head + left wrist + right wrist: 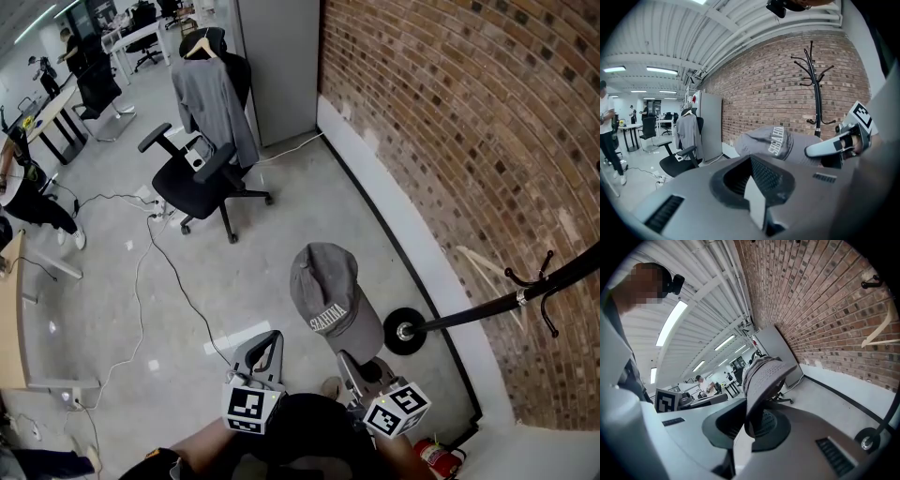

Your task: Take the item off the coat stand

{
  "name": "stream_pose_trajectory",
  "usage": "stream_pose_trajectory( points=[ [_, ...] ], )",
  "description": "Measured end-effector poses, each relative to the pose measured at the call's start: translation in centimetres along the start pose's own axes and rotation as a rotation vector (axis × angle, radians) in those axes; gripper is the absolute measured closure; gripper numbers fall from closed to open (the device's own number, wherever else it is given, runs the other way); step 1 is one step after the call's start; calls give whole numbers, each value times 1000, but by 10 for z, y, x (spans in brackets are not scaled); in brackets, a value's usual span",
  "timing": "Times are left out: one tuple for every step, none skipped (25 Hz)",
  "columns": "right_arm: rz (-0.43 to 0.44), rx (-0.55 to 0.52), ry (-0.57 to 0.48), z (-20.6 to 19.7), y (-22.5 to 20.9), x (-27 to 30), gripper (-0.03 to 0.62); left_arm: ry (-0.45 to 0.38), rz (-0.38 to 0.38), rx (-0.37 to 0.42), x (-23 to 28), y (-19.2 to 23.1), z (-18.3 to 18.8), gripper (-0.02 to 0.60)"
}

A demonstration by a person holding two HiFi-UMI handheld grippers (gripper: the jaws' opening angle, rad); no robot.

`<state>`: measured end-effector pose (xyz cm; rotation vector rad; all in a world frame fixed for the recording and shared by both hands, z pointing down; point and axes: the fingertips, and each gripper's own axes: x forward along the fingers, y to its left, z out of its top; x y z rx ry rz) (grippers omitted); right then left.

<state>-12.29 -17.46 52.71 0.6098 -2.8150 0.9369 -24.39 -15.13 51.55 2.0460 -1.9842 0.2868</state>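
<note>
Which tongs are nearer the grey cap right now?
Right. The right tongs are clamped on the edge of the grey cap; the left tongs sit beside the cap, to its left, not touching it.

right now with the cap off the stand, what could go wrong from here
1. The right gripper pinches the cap only by its brim edge, so the hanging crown could twist it loose.
2. The coat stand is close on the right, and a swing that way might snag the cap on its hooks.
3. A cable trails across the floor, so stepping toward it could mean a trip.
</note>
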Motion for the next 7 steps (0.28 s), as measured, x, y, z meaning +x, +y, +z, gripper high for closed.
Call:
stream_pose_trajectory(
  points=[
    [0,-1,1,0,0,-1,563,0,0,-1,0,-1,0,557],
    [0,-2,2,0,0,-1,563,-1,0,-1,0,-2,0,557],
    [1,-2,2,-1,0,-2,563,-1,0,-2,-1,-2,-1,557],
    [1,-3,2,-2,1,-2,563,-1,0,-2,-2,-2,-2,557],
    [1,-4,2,-4,3,-1,563,-1,-1,-3,-4,-1,-3,557],
    [1,-5,1,-5,5,-1,563,-1,-1,-3,-6,-1,-4,557],
    [1,-6,1,-7,7,-1,563,-1,-1,-3,-8,0,-5,557]
  ],
)
